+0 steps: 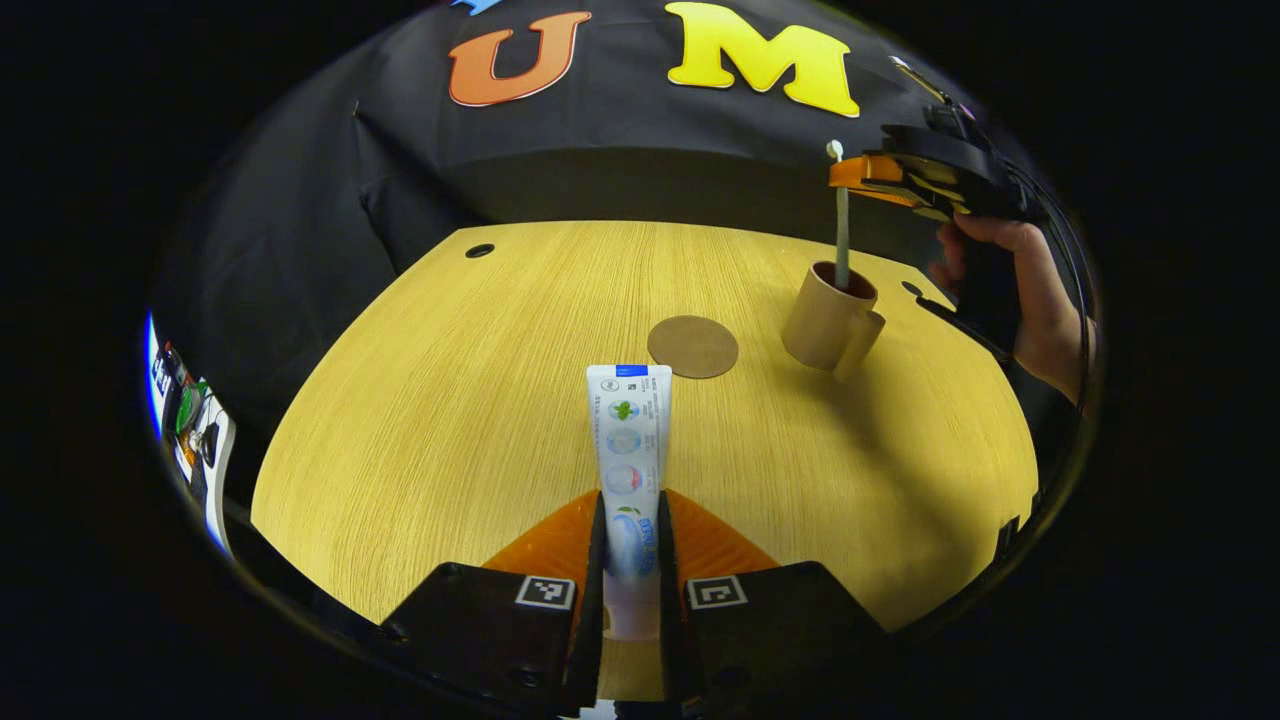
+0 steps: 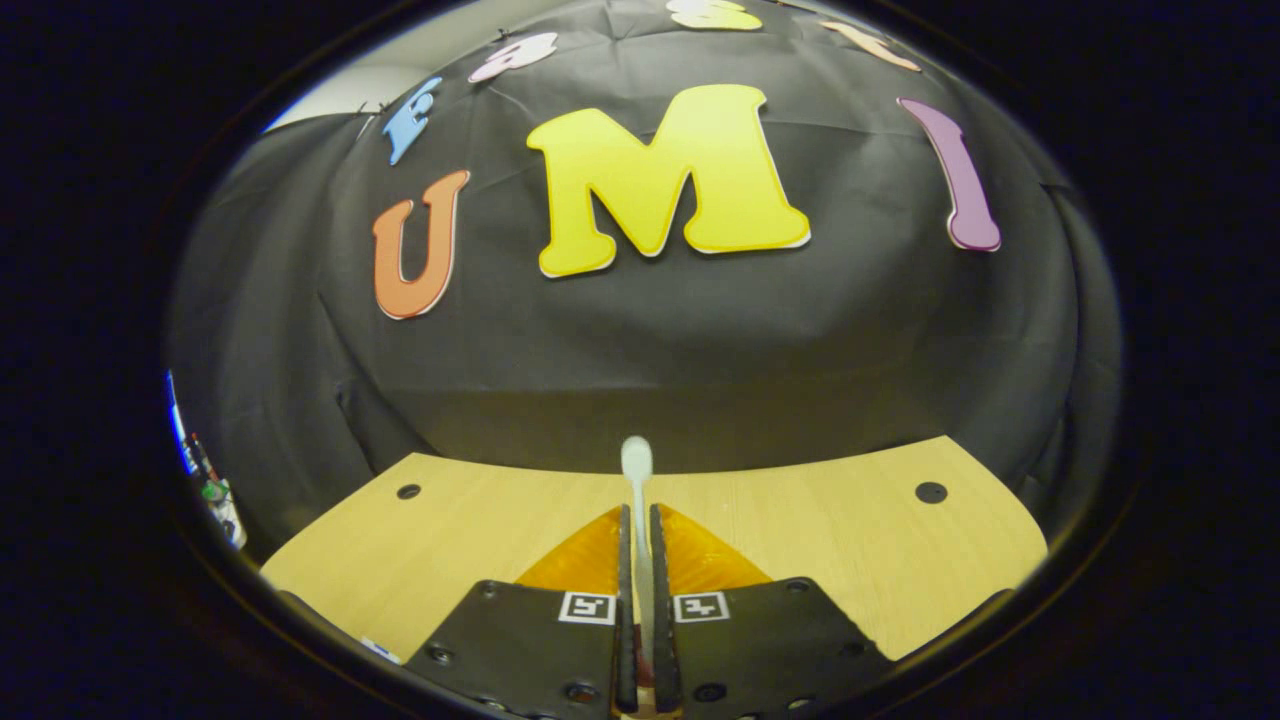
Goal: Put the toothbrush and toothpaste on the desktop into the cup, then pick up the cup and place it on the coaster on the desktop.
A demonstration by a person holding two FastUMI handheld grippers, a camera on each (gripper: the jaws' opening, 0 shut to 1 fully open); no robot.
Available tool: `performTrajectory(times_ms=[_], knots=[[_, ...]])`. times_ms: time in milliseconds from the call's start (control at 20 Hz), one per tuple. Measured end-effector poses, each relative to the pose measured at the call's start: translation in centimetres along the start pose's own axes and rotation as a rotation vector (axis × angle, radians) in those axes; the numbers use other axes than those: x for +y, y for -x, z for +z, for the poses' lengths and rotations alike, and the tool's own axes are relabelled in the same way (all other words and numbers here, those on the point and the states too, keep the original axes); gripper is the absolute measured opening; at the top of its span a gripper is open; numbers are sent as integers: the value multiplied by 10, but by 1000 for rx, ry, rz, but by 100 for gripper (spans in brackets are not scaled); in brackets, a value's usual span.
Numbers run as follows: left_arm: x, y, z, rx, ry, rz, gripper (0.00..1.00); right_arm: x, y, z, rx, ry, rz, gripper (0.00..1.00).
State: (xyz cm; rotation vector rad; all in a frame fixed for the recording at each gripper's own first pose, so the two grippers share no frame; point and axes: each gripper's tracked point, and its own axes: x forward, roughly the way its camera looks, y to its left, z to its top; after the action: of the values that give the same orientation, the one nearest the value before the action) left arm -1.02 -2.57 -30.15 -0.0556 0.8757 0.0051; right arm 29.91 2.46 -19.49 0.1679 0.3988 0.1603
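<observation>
Toothpaste (image 1: pixel 630 450) is being gripped by left gripper (image 1: pixel 631 560); toothbrush (image 2: pixel 637 500) is being pinched by right gripper (image 2: pixel 637 600) over cup (image 1: pixel 828 320) near desktop's (image 1: pixel 450 420) right edge; off-centre lowering risks tipping.

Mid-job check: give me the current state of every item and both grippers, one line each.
toothpaste: clamped in the left gripper, off the cup.
toothbrush: upright, lower end in the cup, held by the right gripper.
cup: upright on the table, beside the coaster.
coaster: bare.
</observation>
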Motion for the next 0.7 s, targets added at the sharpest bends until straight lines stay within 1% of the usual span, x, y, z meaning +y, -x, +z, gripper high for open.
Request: performTrajectory(times_ms=[50, 100, 150, 200, 250, 300, 350, 400, 450, 500, 550, 600, 650, 700], knots=[[-2, 0, -1, -1, -3, -3, 27, -1, 2, -3, 4, 3, 0, 4], [-4, 1, -1, 0, -5, -7, 27, 0, 5, -5, 11, -1, 12, 14], [-6, 3, 0, -4, -5, -13, 27, -1, 7, -9, 19, -2, 12, 21], [-7, 5, 4, -17, -4, -17, 27, -2, 11, -10, 21, -2, 11, 31], [-9, 6, 10, -32, -8, -18, 27, -3, 15, -11, 21, 2, 7, 35], [-11, 8, 15, -49, -15, -20, 27, -4, 20, -10, 17, 5, 5, 36], [-14, 10, 20, -70, -22, -20, 27, -4, 26, -10, 14, 5, 6, 42], [-15, 14, 25, -96, -27, -20, 27, -3, 31, -11, 18, 1, 13, 40], [-16, 19, 32, -126, -28, -21, 27, -4, 36, -11, 23, 0, 13, 48], [-19, 21, 42, -161, -31, -23, 27, -5, 43, -8, 18, -1, 11, 53], [-22, 23, 55, -201, -37, -25, 27, -6, 50, -6, 11, -1, 7, 52], [-26, 21, 68, -243, -42, -32, 27, -7, 58, -2, 3, 0, 9, 57], [-32, 20, 83, -285, -49, -42, 27, -9, 65, 0, -3, 4, 9, 57], [-40, 18, 98, -331, -59, -56, 27, -11, 72, 2, -7, 6, 11, 60]])
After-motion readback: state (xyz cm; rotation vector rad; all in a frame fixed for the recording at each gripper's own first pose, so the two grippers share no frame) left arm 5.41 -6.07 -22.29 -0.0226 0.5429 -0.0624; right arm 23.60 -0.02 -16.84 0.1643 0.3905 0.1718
